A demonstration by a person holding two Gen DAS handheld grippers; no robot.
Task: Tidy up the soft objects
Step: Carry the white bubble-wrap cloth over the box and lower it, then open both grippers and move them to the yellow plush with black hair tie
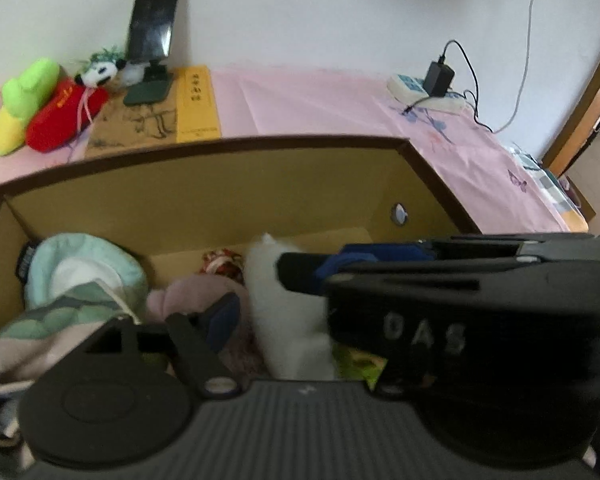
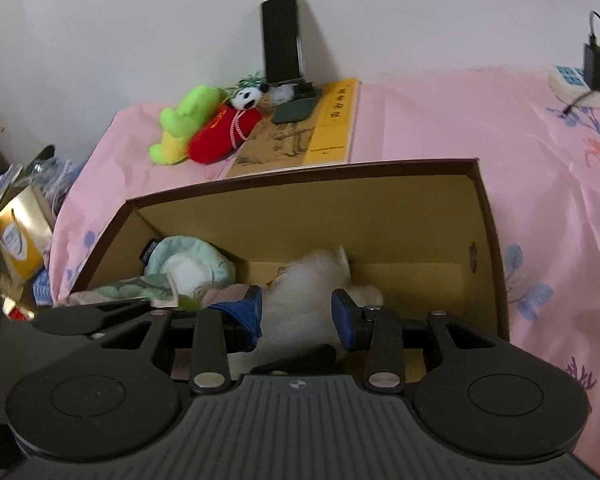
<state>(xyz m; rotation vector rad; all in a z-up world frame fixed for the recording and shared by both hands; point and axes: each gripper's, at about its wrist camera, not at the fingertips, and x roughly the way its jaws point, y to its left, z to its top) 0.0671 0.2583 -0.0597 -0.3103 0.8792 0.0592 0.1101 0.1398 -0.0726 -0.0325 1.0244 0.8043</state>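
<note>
Placement step: right claw (image 2: 296, 314) pinches fluffy white plush toy (image 2: 300, 292) over brown cardboard box (image 2: 300, 172); left claw (image 1: 260, 292) spread alongside; next, release inside.

- Your right gripper (image 2: 296, 312) points steeply downward, its blue pads (image 2: 246, 308) pressing both sides of something held between them.
- Your left gripper (image 1: 268, 292) tilts downward alongside, jaws parted.

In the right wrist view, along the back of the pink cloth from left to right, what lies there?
Green plush → red plush pouch → panda toy → phone on its stand → yellow book → power strip with charger.
</note>
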